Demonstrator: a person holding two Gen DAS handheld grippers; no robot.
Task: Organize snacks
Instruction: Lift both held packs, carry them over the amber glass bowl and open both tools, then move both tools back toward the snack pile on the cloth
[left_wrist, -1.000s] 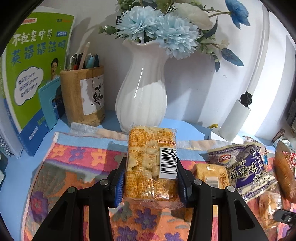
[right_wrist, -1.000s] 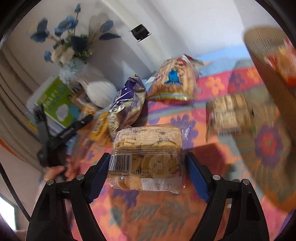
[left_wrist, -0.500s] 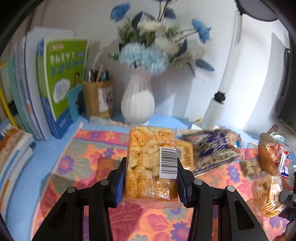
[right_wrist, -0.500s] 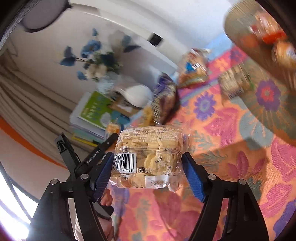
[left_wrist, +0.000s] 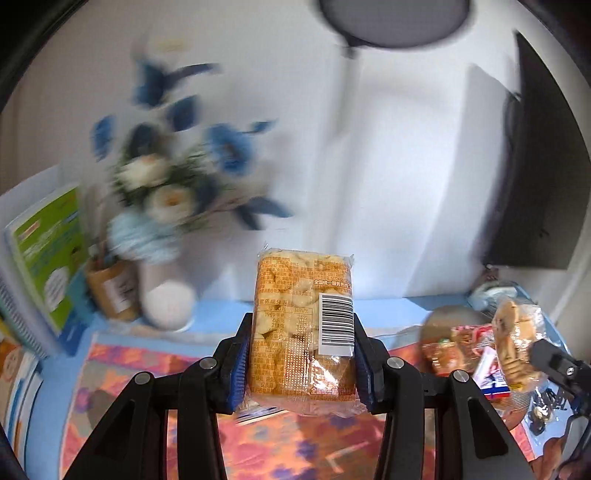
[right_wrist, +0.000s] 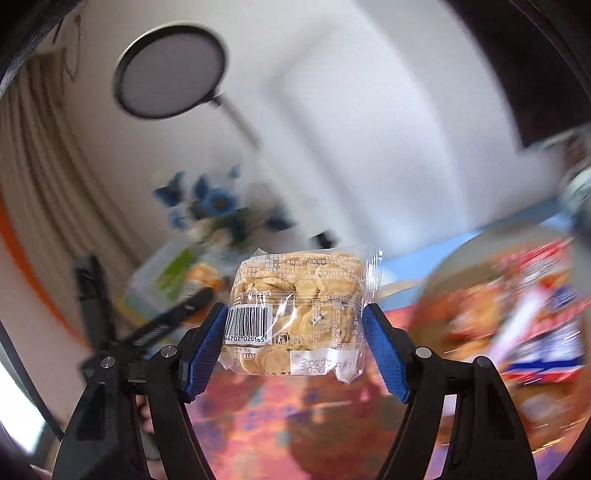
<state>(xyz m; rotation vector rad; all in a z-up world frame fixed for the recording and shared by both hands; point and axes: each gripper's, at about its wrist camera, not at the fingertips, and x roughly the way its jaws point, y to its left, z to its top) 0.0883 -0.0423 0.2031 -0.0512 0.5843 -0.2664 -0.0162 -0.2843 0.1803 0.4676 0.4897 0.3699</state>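
An orange cracker pack (left_wrist: 301, 328), light, crinkly and crushable, is pinched by its long sides in the left tool (left_wrist: 300, 354), held above the floral cloth (left_wrist: 122, 369) on the worktop. A clear biscuit pack (right_wrist: 295, 314), barcode ending 020165, is clamped likewise in the right tool (right_wrist: 295, 343). A basket (left_wrist: 480, 354) of snacks is seen at right.

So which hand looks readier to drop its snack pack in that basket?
Probably the right. In the left wrist view, the right gripper and its clear cookie pack hang over the basket, while the left gripper holds its orange pack farther left.
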